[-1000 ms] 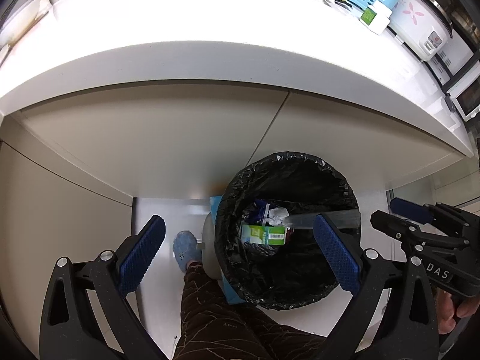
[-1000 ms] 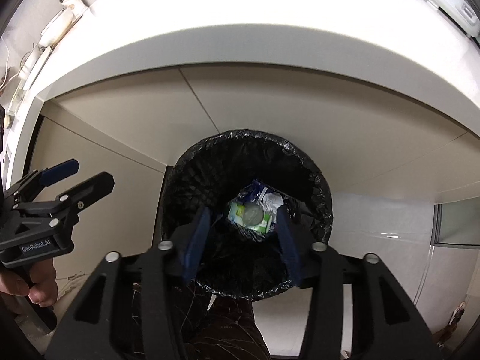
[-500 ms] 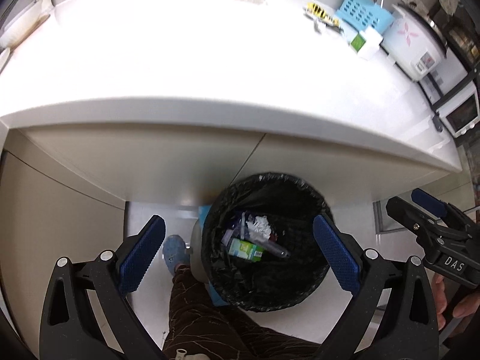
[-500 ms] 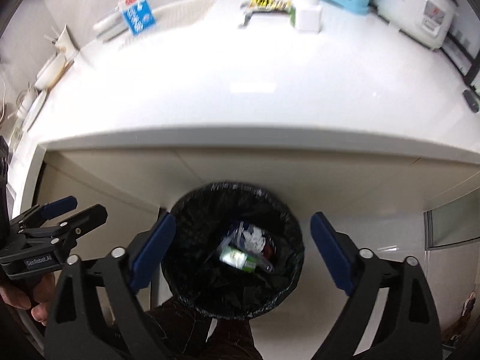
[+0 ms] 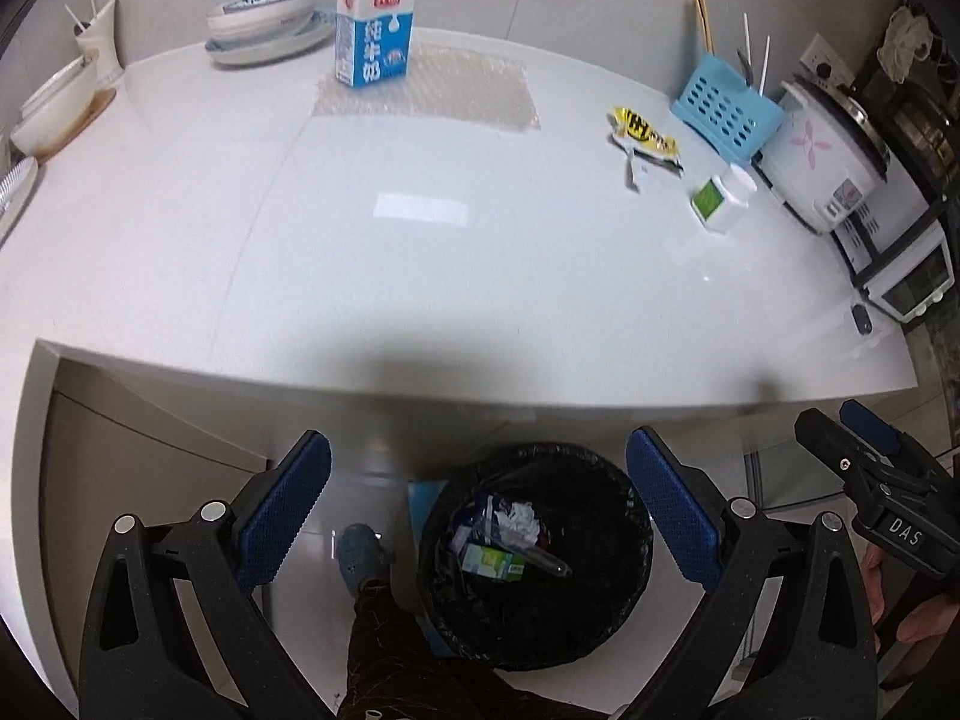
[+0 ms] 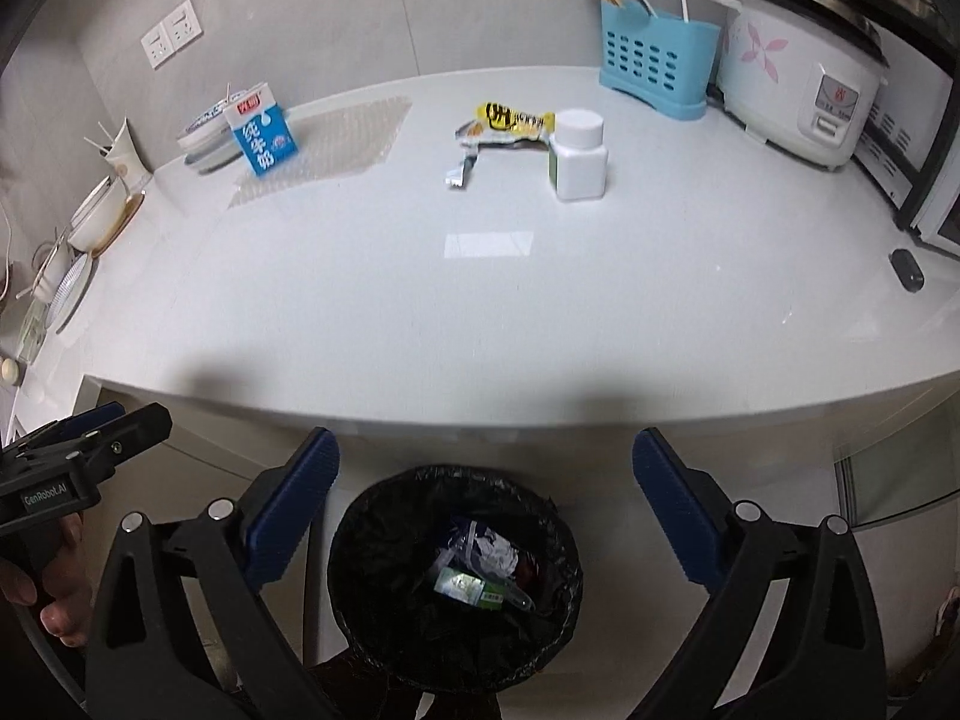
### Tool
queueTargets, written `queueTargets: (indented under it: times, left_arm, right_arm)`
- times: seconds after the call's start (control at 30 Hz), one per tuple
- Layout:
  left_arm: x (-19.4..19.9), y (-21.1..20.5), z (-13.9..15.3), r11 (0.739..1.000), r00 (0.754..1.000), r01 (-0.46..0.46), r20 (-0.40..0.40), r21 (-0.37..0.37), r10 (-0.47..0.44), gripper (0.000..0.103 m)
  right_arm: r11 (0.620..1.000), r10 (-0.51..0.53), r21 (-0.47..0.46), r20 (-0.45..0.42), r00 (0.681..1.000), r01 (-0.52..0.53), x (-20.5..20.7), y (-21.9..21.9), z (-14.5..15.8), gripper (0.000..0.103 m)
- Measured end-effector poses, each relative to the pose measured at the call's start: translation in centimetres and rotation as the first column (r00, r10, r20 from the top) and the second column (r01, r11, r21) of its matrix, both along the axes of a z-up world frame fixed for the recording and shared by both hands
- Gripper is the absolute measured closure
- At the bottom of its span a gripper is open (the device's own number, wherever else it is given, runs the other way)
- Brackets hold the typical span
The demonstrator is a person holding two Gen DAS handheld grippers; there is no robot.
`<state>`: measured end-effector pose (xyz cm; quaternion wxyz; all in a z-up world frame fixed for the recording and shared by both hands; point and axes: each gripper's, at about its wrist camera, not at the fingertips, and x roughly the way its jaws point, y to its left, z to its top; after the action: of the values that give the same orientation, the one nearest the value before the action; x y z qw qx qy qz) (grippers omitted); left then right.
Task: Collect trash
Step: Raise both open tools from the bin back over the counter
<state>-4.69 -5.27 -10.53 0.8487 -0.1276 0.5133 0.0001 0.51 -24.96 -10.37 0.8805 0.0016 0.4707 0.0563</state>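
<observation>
White surface (image 6: 480,312): curved front edge, glossy, carrying everything listed below except the bin and its contents.

Bin (image 6: 360,546): round, lined with a black bag, on the floor below the surface's front edge. Trash inside it: a green-and-white carton (image 6: 465,588), crumpled white paper (image 6: 501,558), a clear plastic piece, a blue wrapper.

Left hand-held gripper (image 5: 477,510): black frame, blue pads (image 5: 282,516) spread wide apart, nothing between them; it hangs above the bin. A hand grips its handle at the left edge of the right wrist view.

Right hand-held gripper (image 6: 483,510): same build, jaws just opened to their widest, nothing between the pads; also above the bin.

Rice cooker (image 6: 798,78): white with pink flowers, at the far right of the surface.

Blue basket (image 6: 657,63): perforated, holding chopsticks, beside the cooker.

Milk carton (image 6: 261,129): blue and white, upright, straw in its top, on the far left of the surface just in front of stacked plates (image 5: 264,24).

Bubble wrap (image 5: 426,90): clear sheet lying flat next to the milk carton.

White bottle (image 6: 578,153): upright, green label, capped, near the middle back.

Yellow wrapper (image 6: 510,120): torn open, lying just beside the bottle.

Shoe (image 5: 357,558): blue, on the floor left of the bin, with a dark trouser leg above it.
</observation>
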Motion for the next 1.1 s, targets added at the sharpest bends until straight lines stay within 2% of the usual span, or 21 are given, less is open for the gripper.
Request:
queueTargets:
  times: [0.6, 1.1]
  left_arm:
    - [7.1, 4.6, 3.9, 0.999, 0.999, -0.010, 0.053, 0.033, 0.009, 0.006]
    - [15.6, 10.6, 3.6, 0.998, 0.997, -0.056, 0.049, 0.032, 0.054, 0.006]
  right_arm:
    - [0.999, -0.052, -0.008, 0.065, 0.997, 0.053, 6.6, 0.7, 4.0, 0.009]
    - [0.986, -0.160, -0.034, 0.025, 0.987, 0.161, 13.6, -0.2, 3.3, 0.009]
